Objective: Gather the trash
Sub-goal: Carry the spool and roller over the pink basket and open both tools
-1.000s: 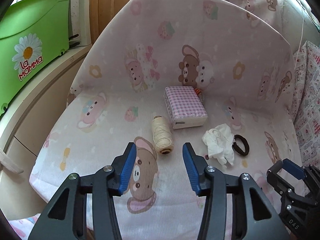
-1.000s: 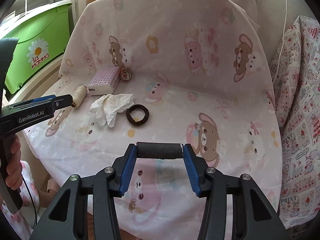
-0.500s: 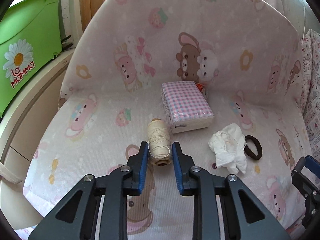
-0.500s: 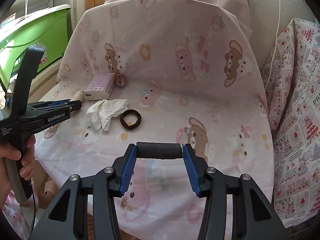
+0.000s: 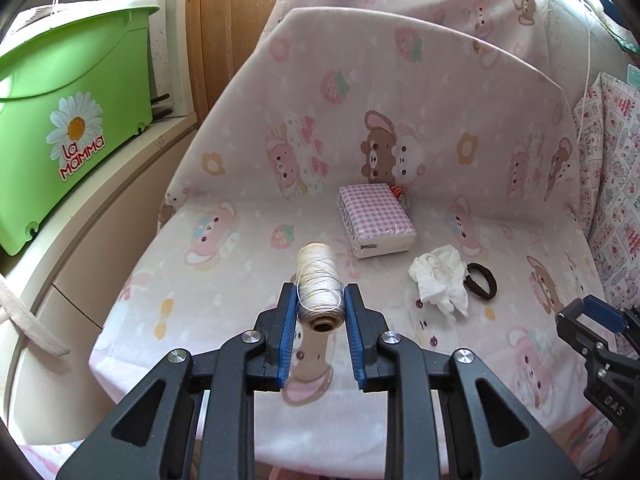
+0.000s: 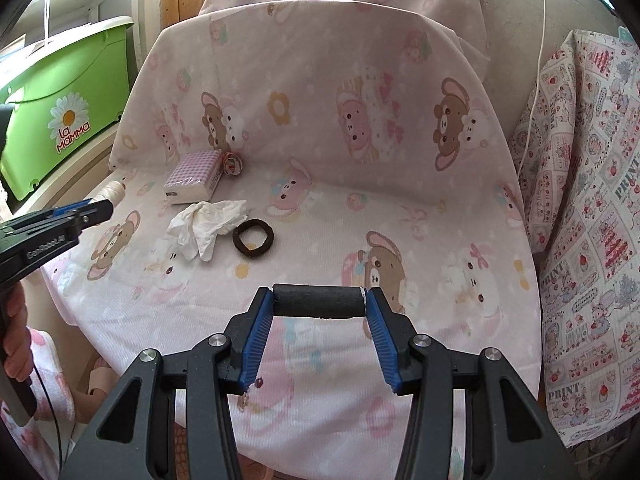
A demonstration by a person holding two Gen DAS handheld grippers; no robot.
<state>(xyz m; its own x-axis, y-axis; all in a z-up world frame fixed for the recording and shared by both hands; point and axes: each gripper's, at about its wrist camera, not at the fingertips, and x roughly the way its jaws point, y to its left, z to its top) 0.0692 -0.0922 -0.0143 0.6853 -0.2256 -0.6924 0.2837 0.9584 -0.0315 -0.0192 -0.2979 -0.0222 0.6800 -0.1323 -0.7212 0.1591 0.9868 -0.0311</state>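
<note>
Left tool [image 5: 320, 312] clamped on thread spool [image 5: 320, 288]; right tool [image 6: 319, 302], clamped on black roller [image 6: 319, 301], only in right view.

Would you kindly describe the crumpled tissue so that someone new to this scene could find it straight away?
Start at the seat of the chair with the pink bear-print cover. Near its middle lies a checked tissue pack, and just in front of that is the crumpled tissue, beside a dark hair tie. It is the only white, wrinkled, shapeless item there.
</note>
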